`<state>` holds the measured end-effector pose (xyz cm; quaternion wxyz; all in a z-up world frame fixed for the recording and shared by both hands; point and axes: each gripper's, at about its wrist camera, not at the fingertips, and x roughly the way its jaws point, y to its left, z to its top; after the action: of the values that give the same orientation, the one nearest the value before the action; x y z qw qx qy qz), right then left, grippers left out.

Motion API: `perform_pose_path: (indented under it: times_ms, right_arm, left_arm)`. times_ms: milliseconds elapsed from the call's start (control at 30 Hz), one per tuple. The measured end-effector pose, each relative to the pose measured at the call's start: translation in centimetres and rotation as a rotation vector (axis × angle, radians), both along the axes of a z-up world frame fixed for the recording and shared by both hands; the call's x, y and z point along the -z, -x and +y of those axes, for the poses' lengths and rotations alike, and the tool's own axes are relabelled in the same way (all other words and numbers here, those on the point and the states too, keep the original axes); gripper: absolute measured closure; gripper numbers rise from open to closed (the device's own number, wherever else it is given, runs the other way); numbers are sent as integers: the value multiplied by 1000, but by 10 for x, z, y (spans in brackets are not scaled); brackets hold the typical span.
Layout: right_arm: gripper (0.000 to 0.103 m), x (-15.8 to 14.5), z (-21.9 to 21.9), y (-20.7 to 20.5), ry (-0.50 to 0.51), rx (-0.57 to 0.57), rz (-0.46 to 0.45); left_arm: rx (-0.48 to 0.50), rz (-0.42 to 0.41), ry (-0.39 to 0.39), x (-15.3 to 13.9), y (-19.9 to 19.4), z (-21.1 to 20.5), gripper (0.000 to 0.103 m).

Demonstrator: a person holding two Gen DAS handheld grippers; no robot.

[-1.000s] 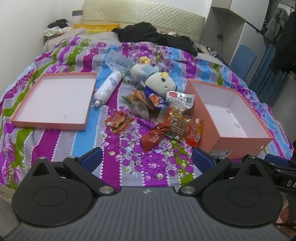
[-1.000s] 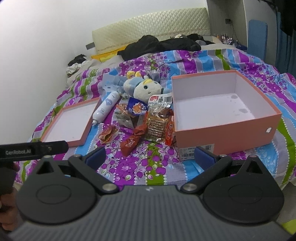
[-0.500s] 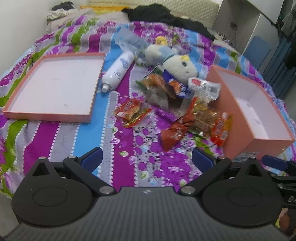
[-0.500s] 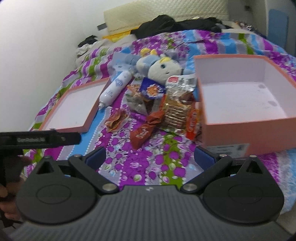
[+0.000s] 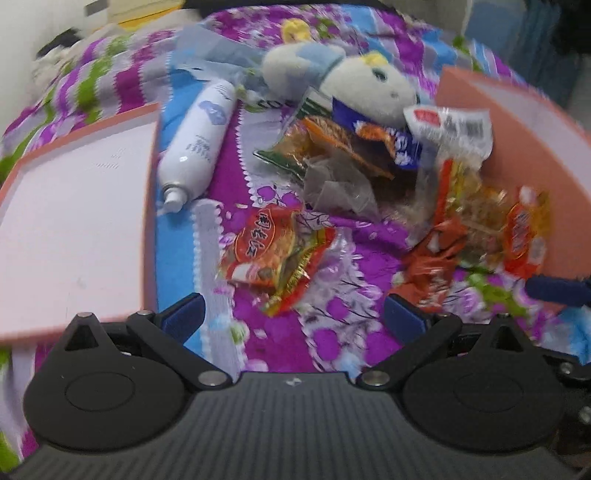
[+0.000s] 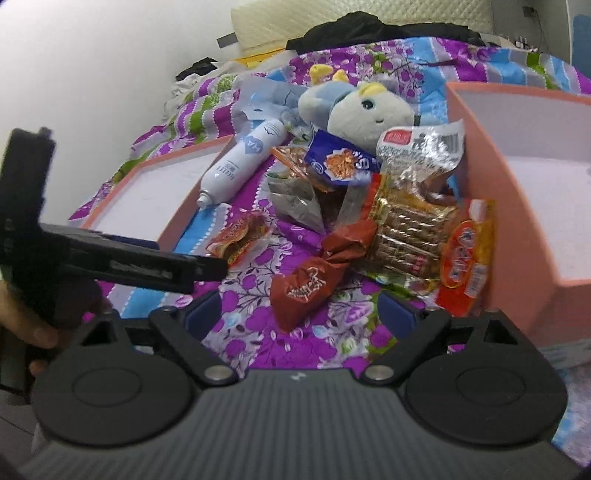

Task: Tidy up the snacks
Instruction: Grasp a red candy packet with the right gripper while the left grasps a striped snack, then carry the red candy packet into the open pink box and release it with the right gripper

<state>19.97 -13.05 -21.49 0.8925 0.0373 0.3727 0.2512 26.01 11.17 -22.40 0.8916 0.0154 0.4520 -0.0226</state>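
Note:
Several snack packets lie heaped on the flowered bedspread. My left gripper is open and hangs just short of a red-orange packet. My right gripper is open with its jaws closing; a red-brown packet lies just ahead of them, untouched. Behind it sit a gold cracker pack, an orange-red packet, a blue packet and a clear packet with a red label. A deep pink box stands on the right of the heap. The left gripper reaches in from the left in the right wrist view.
The shallow pink lid lies at the left. A white spray bottle and a plush toy rest behind the snacks. Dark clothes lie by the headboard. A hand holds the left gripper.
Both grippers have come down and forward toward the snack heap, which now fills both views. The right gripper's fingers stand a little closer together.

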Motion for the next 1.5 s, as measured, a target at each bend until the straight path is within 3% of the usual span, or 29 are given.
perform_pose_path:
  times_ms: [100, 367, 567, 667, 767, 867, 1000, 1067, 1233, 1500]
  right_arm:
    - [20, 16, 7, -14, -9, 2, 20]
    - [22, 39, 14, -40, 6, 7, -9]
    - [23, 52, 25, -53, 34, -29, -8]
    - [36, 53, 31, -54, 48, -73, -23]
    - [52, 52, 35, -54, 60, -89, -21]
    - [56, 48, 34, -51, 56, -87, -10]
    - [64, 43, 29, -46, 58, -83, -10]
    - [71, 40, 25, -42, 63, -82, -11]
    - [71, 33, 15, -34, 61, -65, -17]
    - [71, 7, -6, -18, 48, -14, -42]
  left_arm:
    - [55, 10, -38, 13, -18, 0, 0]
    - [181, 41, -109, 39, -61, 1, 0]
    - [191, 79, -35, 54, -81, 12, 0]
    - [189, 68, -9, 55, -84, 15, 2]
    - [192, 50, -3, 54, -81, 15, 11]
    - [176, 31, -6, 48, -78, 14, 27]
    - [122, 25, 5, 40, -74, 19, 58]
    - [101, 27, 4, 37, -73, 20, 64]
    - [72, 9, 3, 23, -63, 15, 87]
    - [25, -28, 28, -13, -28, -7, 93]
